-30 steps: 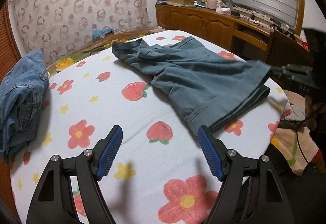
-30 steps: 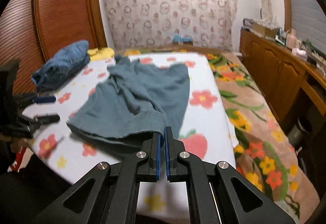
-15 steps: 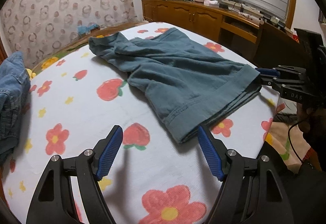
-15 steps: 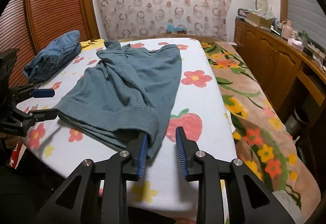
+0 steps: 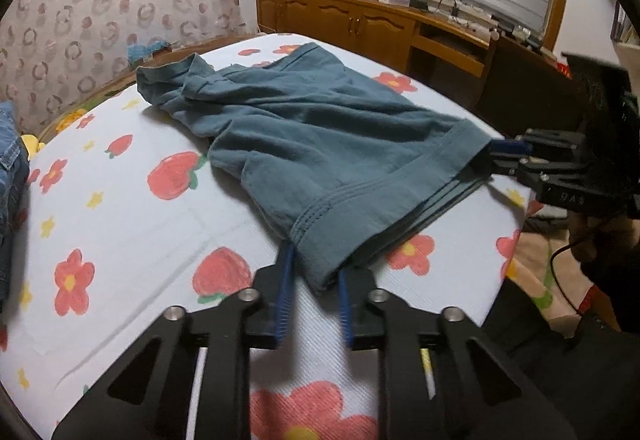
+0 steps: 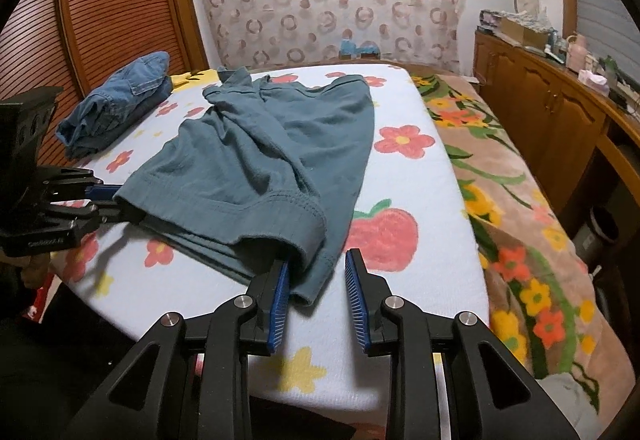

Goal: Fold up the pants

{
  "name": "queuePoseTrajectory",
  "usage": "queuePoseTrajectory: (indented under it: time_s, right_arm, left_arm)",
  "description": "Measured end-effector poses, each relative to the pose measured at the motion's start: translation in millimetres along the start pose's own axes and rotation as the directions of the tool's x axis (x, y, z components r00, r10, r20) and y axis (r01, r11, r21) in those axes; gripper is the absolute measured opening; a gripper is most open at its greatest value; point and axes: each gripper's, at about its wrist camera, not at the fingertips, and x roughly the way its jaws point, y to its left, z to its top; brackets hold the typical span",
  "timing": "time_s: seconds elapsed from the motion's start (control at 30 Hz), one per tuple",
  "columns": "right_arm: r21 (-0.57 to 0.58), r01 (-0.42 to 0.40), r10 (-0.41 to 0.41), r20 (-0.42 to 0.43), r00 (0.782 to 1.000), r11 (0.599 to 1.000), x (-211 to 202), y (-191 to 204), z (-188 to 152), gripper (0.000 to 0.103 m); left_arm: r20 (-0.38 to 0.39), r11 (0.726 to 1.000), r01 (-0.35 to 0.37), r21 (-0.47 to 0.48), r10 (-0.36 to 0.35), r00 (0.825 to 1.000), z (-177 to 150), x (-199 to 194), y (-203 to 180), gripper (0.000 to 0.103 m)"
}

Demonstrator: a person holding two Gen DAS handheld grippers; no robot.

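The teal pants (image 5: pixel 320 143) lie folded lengthwise on the flowered sheet, hem end toward me, and show in the right wrist view (image 6: pixel 256 159) too. My left gripper (image 5: pixel 314 280) straddles the near hem corner, its blue pads close around the cloth with a gap still showing. My right gripper (image 6: pixel 320 280) is open at the other hem corner, its left pad tucked under the hem edge, the right pad clear of it. The right gripper appears at the hem in the left wrist view (image 5: pixel 508 155); the left gripper appears in the right wrist view (image 6: pixel 100 199).
Folded denim jeans (image 6: pixel 116 103) lie at the bed's far left. A wooden cabinet (image 6: pixel 552 111) runs along the right wall, a flowered blanket (image 6: pixel 500 191) beside the sheet. A louvred wardrobe (image 6: pixel 108 7) stands left. The bed edge (image 6: pixel 360 400) is just below me.
My left gripper moved forward onto the hem corner and narrowed around it. My right gripper went from shut on the hem to open, now wider, and the pants settled flat.
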Motion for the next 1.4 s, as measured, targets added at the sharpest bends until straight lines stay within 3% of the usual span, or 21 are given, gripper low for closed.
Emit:
queuePoseTrajectory:
  time_s: [0.17, 0.37, 0.83, 1.07, 1.2, 1.33, 1.4]
  right_arm:
    - [0.005, -0.035, 0.035, 0.007, 0.999, 0.999, -2, 1, 1, 0.015]
    - [-0.018, -0.070, 0.071, 0.036, 0.997, 0.997, -16, 11, 6, 0.012]
    - [-0.048, -0.098, 0.099, 0.013, 0.995, 0.994, -27, 20, -4, 0.012]
    - [-0.047, -0.090, 0.090, 0.011, 0.996, 0.995, -33, 26, 0, 0.012]
    - [-0.055, -0.077, 0.078, 0.014, 0.997, 0.995, -38, 30, 1, 0.012]
    - [-0.068, -0.062, 0.064, 0.020, 0.998, 0.996, -44, 33, 2, 0.012]
    - [-0.066, -0.058, 0.060, 0.029, 0.998, 0.996, -47, 32, 3, 0.015]
  left_arm:
    - [0.045, 1.000, -0.005, -0.009, 0.006, 0.999, 4, -17, -1, 0.011]
    - [0.094, 1.000, -0.017, -0.023, 0.019, 0.995, 3, -47, 1, 0.010]
    - [0.069, 0.998, -0.024, -0.057, 0.028, 0.997, -13, -53, 7, 0.010]
    - [0.097, 0.998, -0.031, -0.059, 0.036, 0.995, -14, -65, 6, 0.013]
    - [0.116, 0.996, -0.056, -0.069, 0.064, 0.991, -12, -72, 10, 0.020]
    - [0.130, 0.993, -0.078, -0.087, 0.089, 0.988, -9, -74, 18, 0.046]
    - [0.135, 0.991, -0.089, -0.096, 0.101, 0.986, -7, -73, 23, 0.048]
